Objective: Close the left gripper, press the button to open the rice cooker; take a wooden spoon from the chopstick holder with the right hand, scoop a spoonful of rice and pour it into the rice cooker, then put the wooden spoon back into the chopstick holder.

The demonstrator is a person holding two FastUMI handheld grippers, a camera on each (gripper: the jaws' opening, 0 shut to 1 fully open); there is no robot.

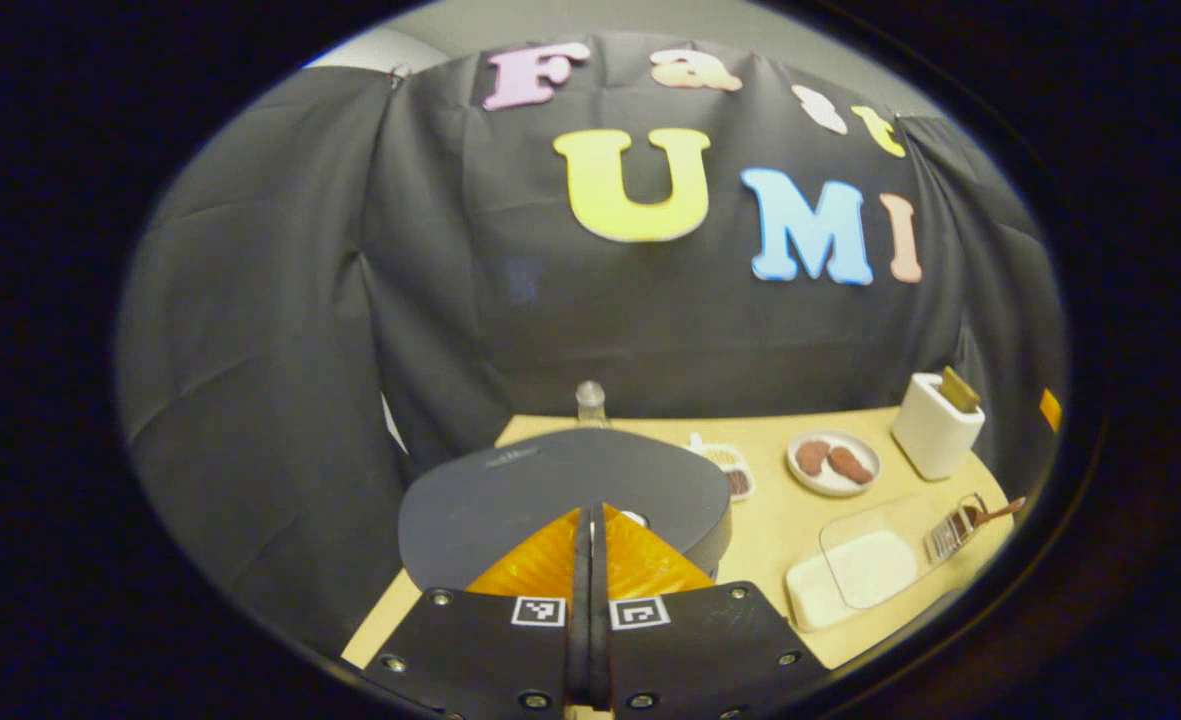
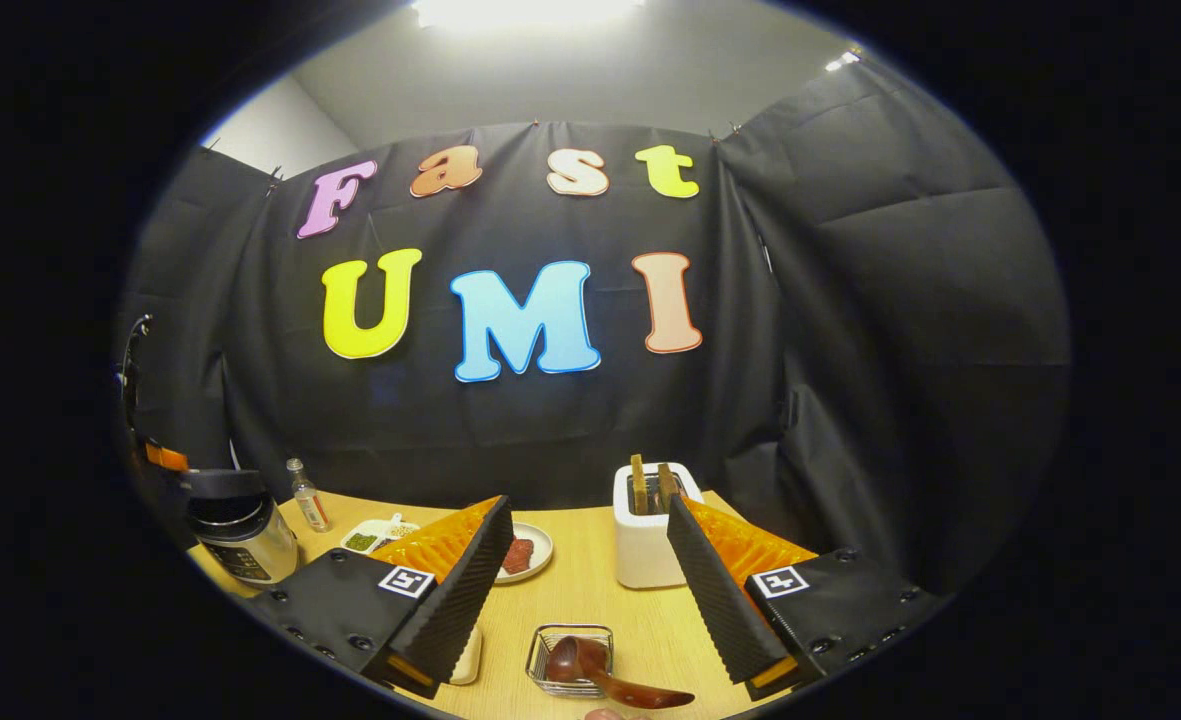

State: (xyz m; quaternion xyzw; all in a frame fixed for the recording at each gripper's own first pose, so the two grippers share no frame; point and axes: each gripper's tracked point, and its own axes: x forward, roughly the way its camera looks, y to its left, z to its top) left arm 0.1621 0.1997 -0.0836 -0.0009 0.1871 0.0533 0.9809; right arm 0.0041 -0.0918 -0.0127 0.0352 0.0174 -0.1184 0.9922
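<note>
My left gripper [image 1: 590, 515] is shut, its tips just over the front edge of the rice cooker's dark lid [image 1: 550, 480], beside a small pale button [image 1: 636, 517]. In the right gripper view the rice cooker [image 2: 240, 535] stands at the far left with its lid down. My right gripper [image 2: 587, 505] is open and holds nothing. Below and between its fingers the wooden spoon [image 2: 600, 672] lies in the wire chopstick holder [image 2: 550, 650], handle pointing right. The holder [image 1: 950, 535] and spoon handle [image 1: 1000, 512] also appear at the right of the left gripper view, beside the white rice container [image 1: 855, 580] with a clear lid.
On the wooden table stand a white toaster [image 2: 650, 545] with two slices, a plate of meat [image 2: 525, 552], a small tray of beans [image 2: 375, 537] and a small bottle [image 2: 307, 497]. The black cloth wall closes the back and sides.
</note>
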